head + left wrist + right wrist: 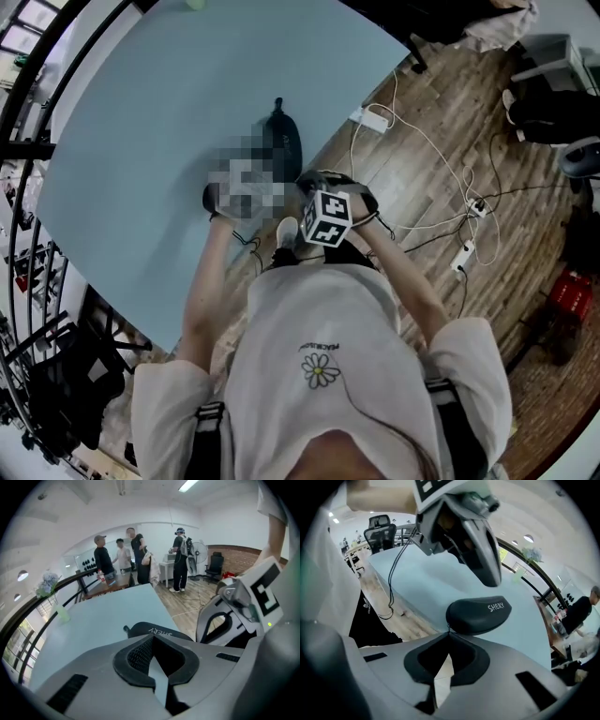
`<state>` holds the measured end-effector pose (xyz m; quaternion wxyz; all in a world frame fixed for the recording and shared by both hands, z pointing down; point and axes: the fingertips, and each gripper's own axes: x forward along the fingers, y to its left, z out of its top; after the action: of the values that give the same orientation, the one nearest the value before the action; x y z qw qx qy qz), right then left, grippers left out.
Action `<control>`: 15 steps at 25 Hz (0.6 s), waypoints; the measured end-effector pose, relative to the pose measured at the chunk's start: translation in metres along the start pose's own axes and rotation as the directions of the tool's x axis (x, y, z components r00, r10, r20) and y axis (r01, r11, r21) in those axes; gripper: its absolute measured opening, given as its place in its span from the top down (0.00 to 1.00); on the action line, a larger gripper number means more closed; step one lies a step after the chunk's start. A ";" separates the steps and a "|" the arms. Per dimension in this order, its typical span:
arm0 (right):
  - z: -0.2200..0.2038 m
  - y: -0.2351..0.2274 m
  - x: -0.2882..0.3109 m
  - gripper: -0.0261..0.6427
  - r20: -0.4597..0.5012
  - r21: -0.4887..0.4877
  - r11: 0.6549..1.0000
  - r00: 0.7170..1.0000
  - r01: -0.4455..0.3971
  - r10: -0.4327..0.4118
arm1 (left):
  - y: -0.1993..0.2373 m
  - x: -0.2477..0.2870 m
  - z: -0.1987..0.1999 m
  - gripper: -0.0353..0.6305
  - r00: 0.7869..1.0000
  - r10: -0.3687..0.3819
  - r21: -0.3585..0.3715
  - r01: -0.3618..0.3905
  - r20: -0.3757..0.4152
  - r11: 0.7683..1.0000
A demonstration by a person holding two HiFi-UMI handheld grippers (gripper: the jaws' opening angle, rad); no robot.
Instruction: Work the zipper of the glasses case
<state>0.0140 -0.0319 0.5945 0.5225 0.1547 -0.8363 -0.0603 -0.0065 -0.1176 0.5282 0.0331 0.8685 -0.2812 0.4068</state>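
On bench (141,141), near its edge by person: case (284,141), lying flat, looks shut. Left gripper (152,639) jaws closed, empty, near same edge. Right gripper (449,635) jaws closed on thin pull (449,628), it seems. Case likely light, stiff shell, slides easily; pin shell, tug pull only.

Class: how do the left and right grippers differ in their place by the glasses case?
The left gripper aims at the middle of the glasses case; the right gripper aims at its end. Table shows below the left gripper, floor below the right. Both are shut.
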 end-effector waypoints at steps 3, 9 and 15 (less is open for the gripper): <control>-0.036 -0.025 -0.008 0.96 -0.039 0.073 0.995 0.997 0.062 -0.059 | -0.009 0.003 0.023 0.93 0.998 -0.006 0.131 -0.002 0.061 0.991; -0.072 -0.057 -0.014 0.96 -0.077 0.161 0.977 0.988 0.143 -0.132 | -0.023 0.054 0.025 0.93 0.996 -0.059 0.336 0.079 -0.069 0.938; -0.077 -0.061 -0.017 0.96 -0.069 0.245 0.957 0.987 0.159 -0.146 | -0.024 0.057 0.020 0.93 0.994 -0.056 0.303 0.082 -0.095 0.949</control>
<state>0.1017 -0.0796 0.5987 0.5138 0.2845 -0.8093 0.0091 0.0485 -0.1295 0.5602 -0.0758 0.8542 -0.1824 0.4809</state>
